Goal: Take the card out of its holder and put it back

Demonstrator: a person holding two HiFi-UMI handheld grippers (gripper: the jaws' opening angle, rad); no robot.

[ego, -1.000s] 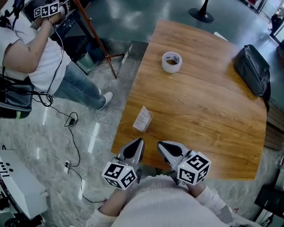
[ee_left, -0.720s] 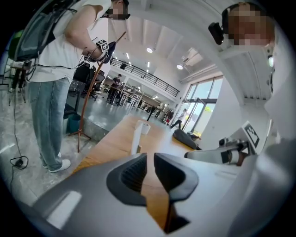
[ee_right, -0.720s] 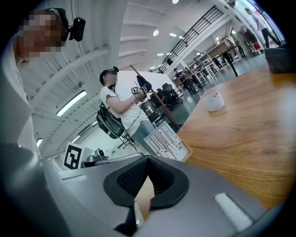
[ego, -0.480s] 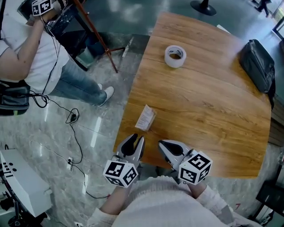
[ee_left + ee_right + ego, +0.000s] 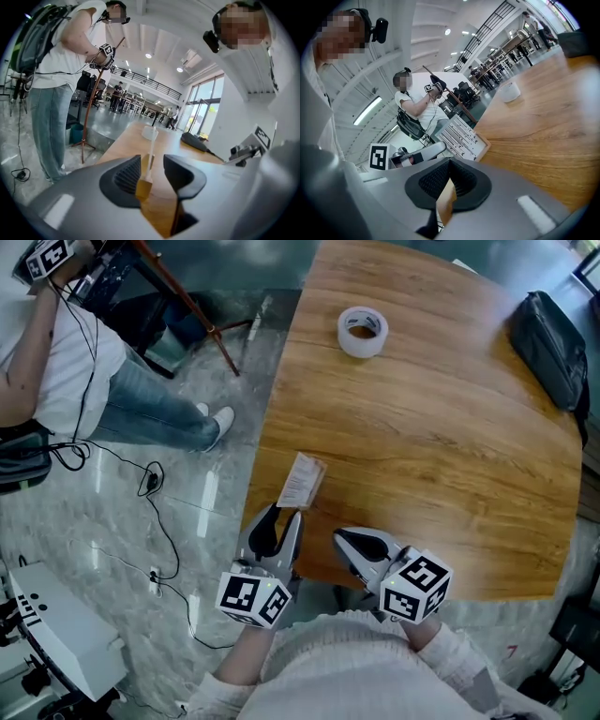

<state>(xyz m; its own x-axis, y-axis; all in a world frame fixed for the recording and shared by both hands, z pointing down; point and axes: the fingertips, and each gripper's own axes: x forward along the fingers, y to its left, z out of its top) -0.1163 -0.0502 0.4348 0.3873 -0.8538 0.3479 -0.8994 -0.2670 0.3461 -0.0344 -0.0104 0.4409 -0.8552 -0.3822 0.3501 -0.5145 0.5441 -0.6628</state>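
Observation:
A white printed card in its holder [image 5: 301,481] sits on the wooden table [image 5: 441,446] near its left edge. My left gripper [image 5: 281,517] is just short of it with its jaws open; they have just been opening and nothing is pressed between the pads. In the left gripper view the card [image 5: 151,147] shows edge-on, upright, in line with the gap of the left gripper [image 5: 152,168]. My right gripper [image 5: 343,538] hovers over the table's near edge, to the right of the card, shut and empty. The right gripper view shows the right gripper [image 5: 450,169] with pads together.
A roll of tape [image 5: 362,331] lies at the far side of the table and a black bag [image 5: 553,348] at its far right. A person [image 5: 84,371] stands on the floor to the left, with cables [image 5: 150,493] trailing and a white box [image 5: 56,634] nearby.
The left gripper's jaws have gone from shut to open, and the gripper has drawn closer to the card. The right gripper has stayed shut.

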